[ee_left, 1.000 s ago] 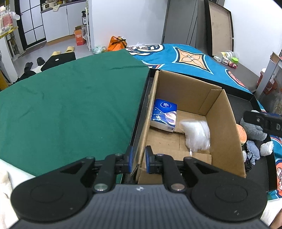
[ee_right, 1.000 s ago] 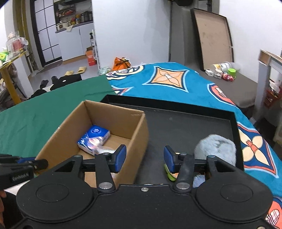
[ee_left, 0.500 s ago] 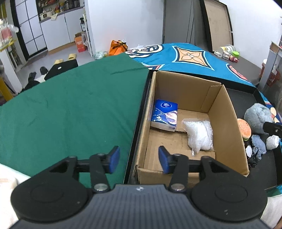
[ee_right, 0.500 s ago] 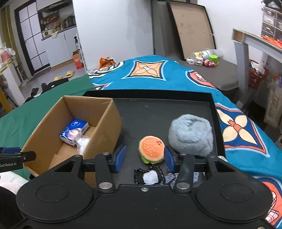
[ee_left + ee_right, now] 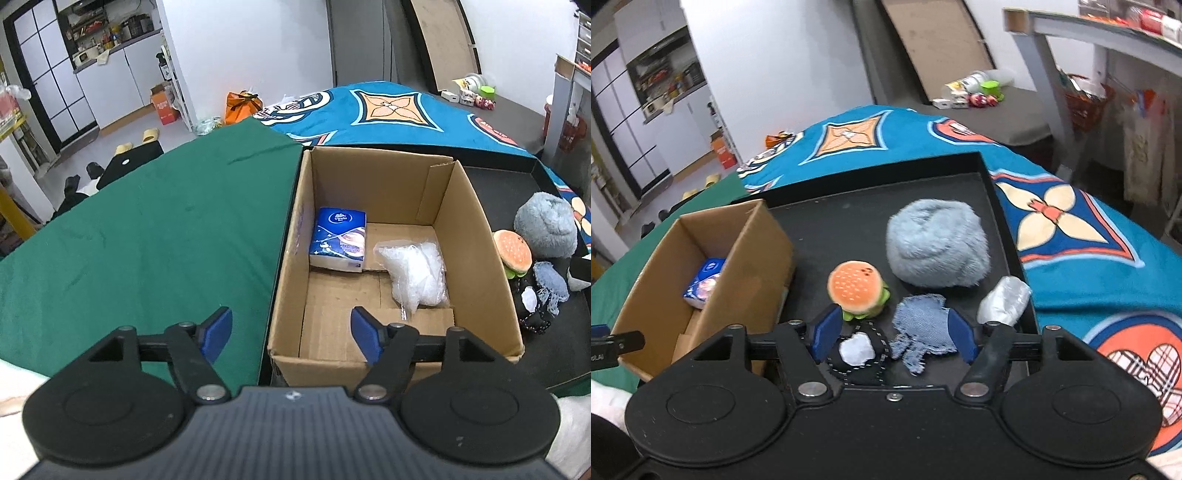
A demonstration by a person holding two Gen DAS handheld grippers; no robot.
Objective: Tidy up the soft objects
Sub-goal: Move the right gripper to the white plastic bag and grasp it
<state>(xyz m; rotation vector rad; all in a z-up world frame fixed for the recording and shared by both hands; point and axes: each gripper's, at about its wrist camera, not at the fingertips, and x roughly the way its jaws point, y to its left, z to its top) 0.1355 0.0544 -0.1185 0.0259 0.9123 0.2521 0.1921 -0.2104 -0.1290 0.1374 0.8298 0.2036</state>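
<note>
An open cardboard box [image 5: 476, 229] [image 5: 746, 254] holds a blue tissue pack [image 5: 339, 239] [image 5: 703, 282] and a clear plastic bag [image 5: 415, 273]. My left gripper [image 5: 291, 334] is open and empty above the box's near left corner. On the black tray [image 5: 849, 221] lie a burger plush [image 5: 857, 287] [image 5: 513, 253], a fluffy grey-blue ball [image 5: 938, 247] [image 5: 545, 225], a denim scrap [image 5: 921, 332] [image 5: 550, 282], a black-and-white patch [image 5: 860, 350] and a silvery wrapped lump [image 5: 1004, 301]. My right gripper [image 5: 892, 334] is open and empty just above the denim scrap and patch.
A green cloth [image 5: 147, 229] covers the table left of the box. A blue patterned cloth [image 5: 1071, 236] lies behind and right of the tray. A grey bench with small items [image 5: 979, 96] and a shelf frame [image 5: 1052, 74] stand at the far right.
My left gripper has opened wide and drawn back from the box edge. My right gripper has swung right from the box to over the soft items and opened wider.
</note>
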